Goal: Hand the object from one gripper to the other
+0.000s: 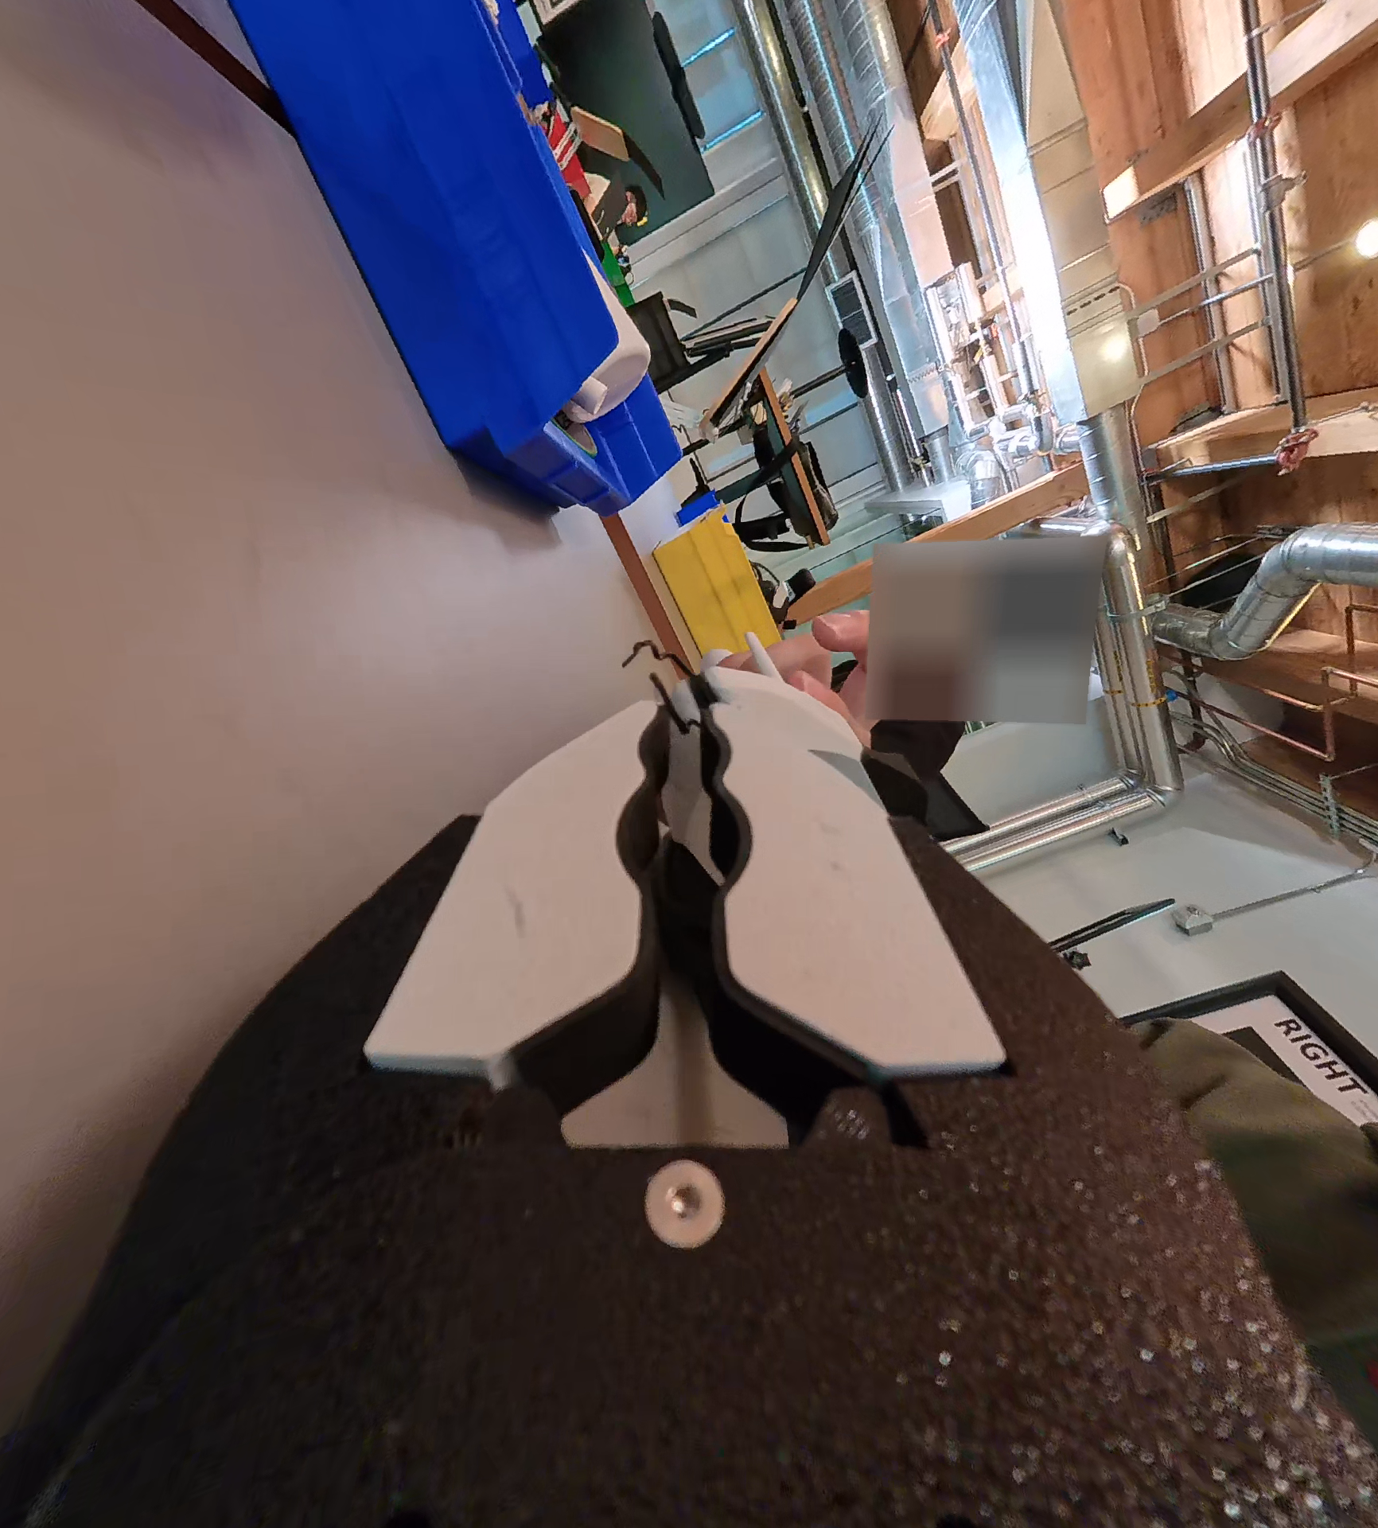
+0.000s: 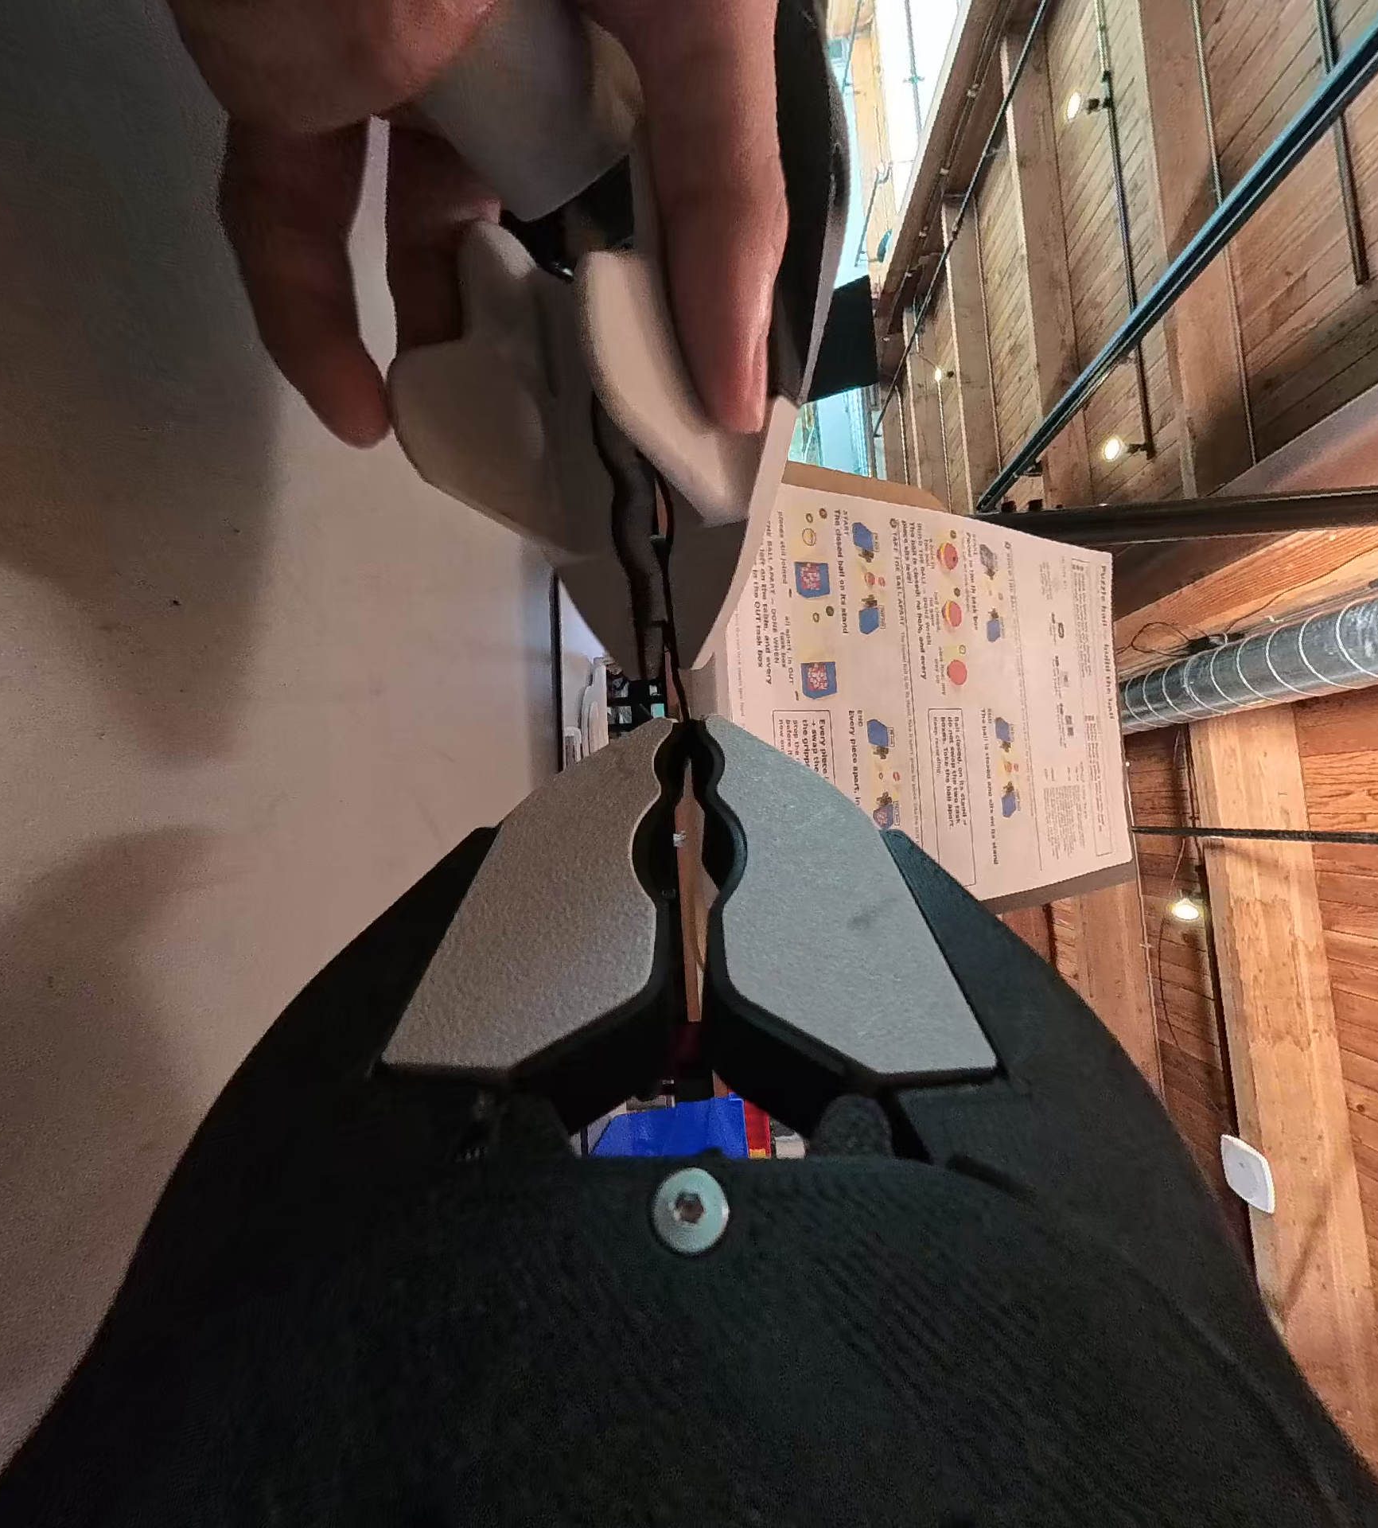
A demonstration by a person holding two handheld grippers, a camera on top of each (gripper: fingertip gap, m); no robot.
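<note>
A thin black wavy pin (image 1: 663, 671) sticks out past the tips of my left gripper (image 1: 679, 713), whose fingers are closed together on it. In the right wrist view the same pin (image 2: 672, 616) runs as a thin black line from the left gripper (image 2: 643, 653), held by a hand (image 2: 314, 248), down into the tips of my right gripper (image 2: 684, 728). The right gripper's fingers are also pressed together on it. The two grippers meet tip to tip above the white table (image 1: 173, 537). The right gripper's white fingers (image 1: 777, 728) show just behind the left one's tips.
Blue bins (image 1: 438, 231) stand along the table's far side, with a yellow box (image 1: 710, 595) beyond them. A board with a printed instruction sheet (image 2: 917, 703) stands behind the grippers. A hand (image 1: 834, 645) and dark sleeve lie past the left gripper. The grippers are tip to tip, or close to it.
</note>
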